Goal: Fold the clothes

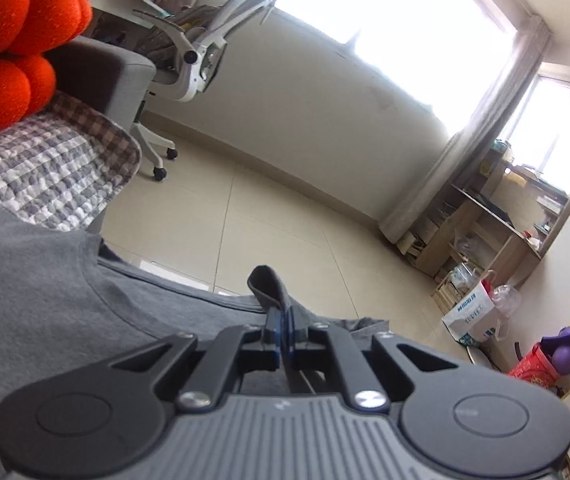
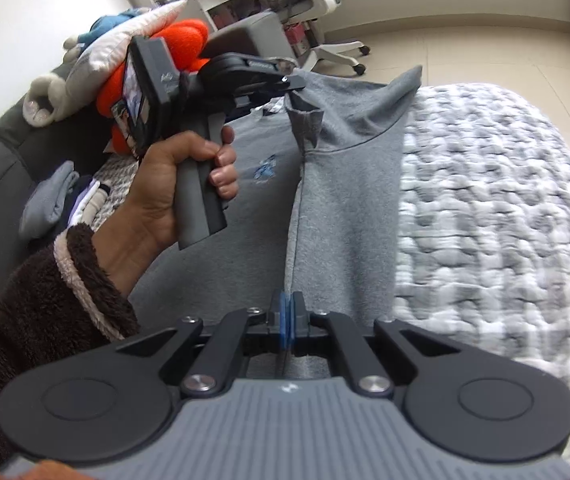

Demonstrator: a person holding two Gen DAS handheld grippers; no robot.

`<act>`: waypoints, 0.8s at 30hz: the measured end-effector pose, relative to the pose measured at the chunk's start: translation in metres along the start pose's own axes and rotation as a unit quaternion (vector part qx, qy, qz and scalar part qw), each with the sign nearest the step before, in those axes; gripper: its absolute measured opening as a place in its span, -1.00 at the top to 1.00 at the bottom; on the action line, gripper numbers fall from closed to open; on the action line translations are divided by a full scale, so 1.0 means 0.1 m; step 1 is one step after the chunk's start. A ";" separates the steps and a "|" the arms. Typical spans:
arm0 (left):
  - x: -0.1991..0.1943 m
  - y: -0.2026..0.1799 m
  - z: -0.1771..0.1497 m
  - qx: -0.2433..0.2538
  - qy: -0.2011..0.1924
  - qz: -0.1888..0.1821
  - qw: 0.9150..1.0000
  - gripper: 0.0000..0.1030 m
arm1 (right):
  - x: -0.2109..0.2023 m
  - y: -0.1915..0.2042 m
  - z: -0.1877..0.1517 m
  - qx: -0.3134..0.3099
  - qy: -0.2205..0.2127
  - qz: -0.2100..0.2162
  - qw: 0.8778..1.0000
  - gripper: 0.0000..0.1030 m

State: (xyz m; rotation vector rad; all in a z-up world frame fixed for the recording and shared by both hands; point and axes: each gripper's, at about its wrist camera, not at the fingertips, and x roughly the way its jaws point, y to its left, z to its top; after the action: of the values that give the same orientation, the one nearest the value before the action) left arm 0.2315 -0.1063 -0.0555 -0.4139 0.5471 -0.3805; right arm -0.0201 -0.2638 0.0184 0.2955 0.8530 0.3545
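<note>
shirt: grey, flat on the quilt so it can be folded
left hand-held gripper: pinching the shirt's far edge, probably near the shoulder
right hand-held gripper: clamped on the shirt's near edge, to lift both ends together

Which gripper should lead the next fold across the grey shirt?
Probably left. The left gripper pinches the shirt's far corner, already lifted, free to sweep over; the right gripper clamps the near edge and can anchor it.

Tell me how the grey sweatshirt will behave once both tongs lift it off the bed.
Probably floppy: the grey sweatshirt already sags into folds between the left tongs and right tongs. Likely not slippery; its surface looks fleecy. Unpinched parts should hang down.
</note>
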 end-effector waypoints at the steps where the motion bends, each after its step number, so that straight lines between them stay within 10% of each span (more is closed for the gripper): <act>1: 0.01 0.03 -0.01 -0.001 0.001 0.006 1.000 0.94 | 0.03 0.01 0.00 -0.002 0.004 0.000 1.000 0.95; 13: 0.09 0.29 -0.03 -0.025 0.052 0.017 0.998 0.86 | 0.18 0.04 0.05 -0.008 0.027 0.008 1.000 0.91; 17: 0.14 0.27 -0.04 -0.006 0.045 0.042 0.998 0.39 | 0.21 0.09 0.13 -0.024 0.023 0.000 0.999 0.72; 20: 0.22 0.25 -0.05 0.014 0.044 0.051 0.998 0.36 | 0.19 0.02 0.32 -0.036 -0.005 -0.018 0.999 0.15; 24: 0.31 0.22 -0.07 0.035 0.035 0.046 0.998 0.41 | 0.26 -0.32 0.61 -0.023 -0.054 -0.043 0.997 0.09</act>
State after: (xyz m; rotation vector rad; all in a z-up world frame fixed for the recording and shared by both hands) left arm 0.2578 -0.1033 -0.0843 -0.3064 0.6174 -0.3250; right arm 0.0490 -0.2886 0.0266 0.2321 0.7468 0.2753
